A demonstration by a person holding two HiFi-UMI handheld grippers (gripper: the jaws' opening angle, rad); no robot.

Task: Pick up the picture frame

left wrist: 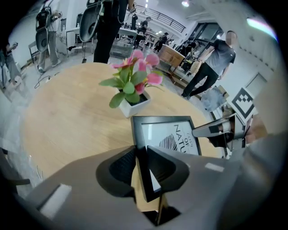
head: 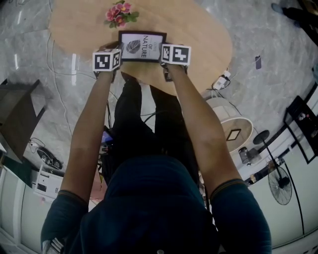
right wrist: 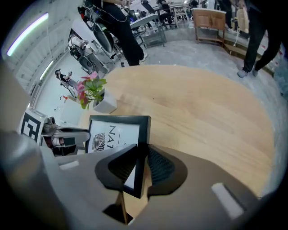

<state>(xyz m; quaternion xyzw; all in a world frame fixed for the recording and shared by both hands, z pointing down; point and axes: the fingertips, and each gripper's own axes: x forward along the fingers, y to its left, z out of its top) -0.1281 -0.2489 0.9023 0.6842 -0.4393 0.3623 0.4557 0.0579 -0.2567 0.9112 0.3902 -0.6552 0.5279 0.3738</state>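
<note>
Table [head: 198, 34]: round, pale wood, on a marble floor [head: 268, 30]; a potted pink-flowered plant [head: 119, 14] stands at its far edge.
Left gripper [left wrist: 140, 157]: jaws pinched on the picture frame [head: 142, 45], at its left edge.
Frame: black, leaf print, just in front of the plant.
Right gripper [right wrist: 140, 164]: jaws clamped on its right edge.

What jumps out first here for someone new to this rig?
The black frame with a leaf print stands out: the left gripper is clamped on its left edge and the right gripper on its right edge, near the person's side of the round wooden table. Next come the pink flowers in a white pot just behind it.
</note>
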